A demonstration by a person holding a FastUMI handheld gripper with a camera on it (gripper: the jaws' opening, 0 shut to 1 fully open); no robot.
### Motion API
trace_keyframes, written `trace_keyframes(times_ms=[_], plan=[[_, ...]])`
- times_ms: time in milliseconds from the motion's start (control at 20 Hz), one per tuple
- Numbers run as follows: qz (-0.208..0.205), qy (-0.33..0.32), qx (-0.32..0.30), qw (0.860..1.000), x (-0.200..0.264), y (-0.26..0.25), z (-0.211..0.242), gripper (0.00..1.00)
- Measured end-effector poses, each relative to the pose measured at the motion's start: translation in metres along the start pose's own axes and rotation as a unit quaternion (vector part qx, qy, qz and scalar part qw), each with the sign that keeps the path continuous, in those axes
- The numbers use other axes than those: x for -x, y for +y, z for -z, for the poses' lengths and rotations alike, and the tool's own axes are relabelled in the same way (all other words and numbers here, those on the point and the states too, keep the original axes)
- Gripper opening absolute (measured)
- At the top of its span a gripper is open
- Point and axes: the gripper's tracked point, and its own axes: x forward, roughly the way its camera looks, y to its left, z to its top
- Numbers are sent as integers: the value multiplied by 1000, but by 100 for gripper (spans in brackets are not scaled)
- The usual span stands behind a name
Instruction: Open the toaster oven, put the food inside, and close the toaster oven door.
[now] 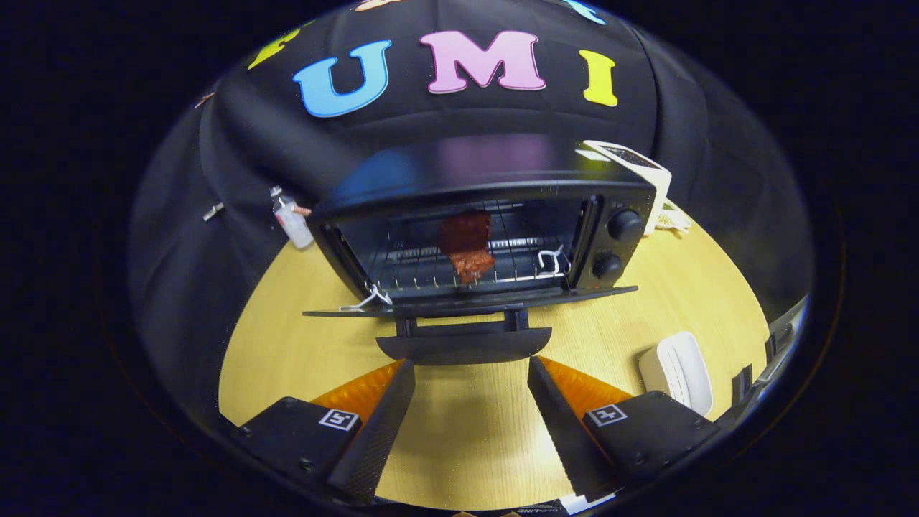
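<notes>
Inside the toaster oven (495,215), on the wire rack (459,276), the food (468,248) is sitting, a dark reddish-brown chunk about mid-rack, with its reflection showing on the back wall. The oven door (470,303) is hanging fully open, folded down flat toward the fingers, and its handle (463,346) is jutting out over the wooden table (474,424). Two knobs (623,224) are sitting one above the other on the oven's right panel. The oven is standing on the table with its back near the black cloth wall.

The gripper (470,370) is hovering just short of the door handle, fingers spread wide and holding nothing, bare tabletop showing between them. The finger tips are sitting close under the handle's two ends; contact cannot be told.

Left of the oven a small white bottle (293,221) is standing at the table's edge against the cloth. Behind the oven's right corner a white device (632,161) is poking up, with something pale (671,215) lying just beside it. Right of the fingers a white oval object (678,370) is lying flat on the table, well apart from the oven.
</notes>
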Motion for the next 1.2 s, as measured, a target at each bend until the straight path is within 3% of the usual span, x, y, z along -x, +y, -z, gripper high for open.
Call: trace_keyframes(times_ms=[500,800,1050,1200], plan=[[-9,-77,-13,997,14,3,-76,99],[6,-150,16,988,88,-15,-123,98],[16,-254,13,967,156,-43,-192,98],[19,-288,11,957,188,-62,-204,98]])
